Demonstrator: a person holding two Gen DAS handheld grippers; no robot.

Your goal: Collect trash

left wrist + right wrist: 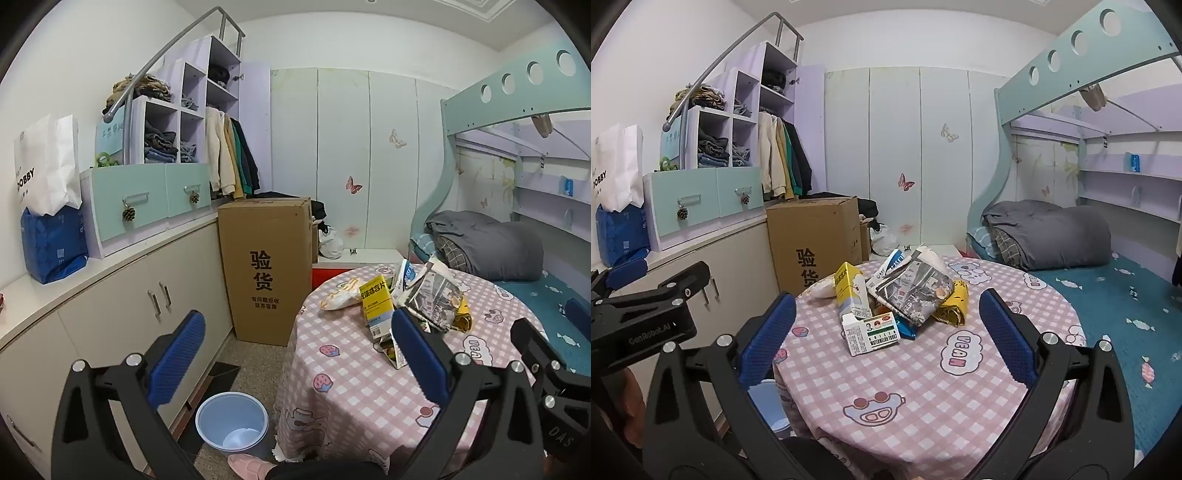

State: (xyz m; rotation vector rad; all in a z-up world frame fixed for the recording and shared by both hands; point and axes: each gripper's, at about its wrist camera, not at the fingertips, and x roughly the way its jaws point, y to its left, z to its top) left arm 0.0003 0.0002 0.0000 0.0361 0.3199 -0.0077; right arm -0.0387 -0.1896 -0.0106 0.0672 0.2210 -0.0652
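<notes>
Pink checked cloth covered the round table, where the trash pile lay near the middle: a yellow carton, a white box and crumpled newspaper. Both the left gripper and the right gripper were spread wide, holding and touching nothing. On the floor beside the table stood a blue bin.

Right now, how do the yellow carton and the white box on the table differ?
The yellow carton stands upright; the white box lies on its side. The yellow carton sits farther back, the white box nearest the grippers. Both are small printed packages in the same trash pile on the checked tablecloth.
</notes>
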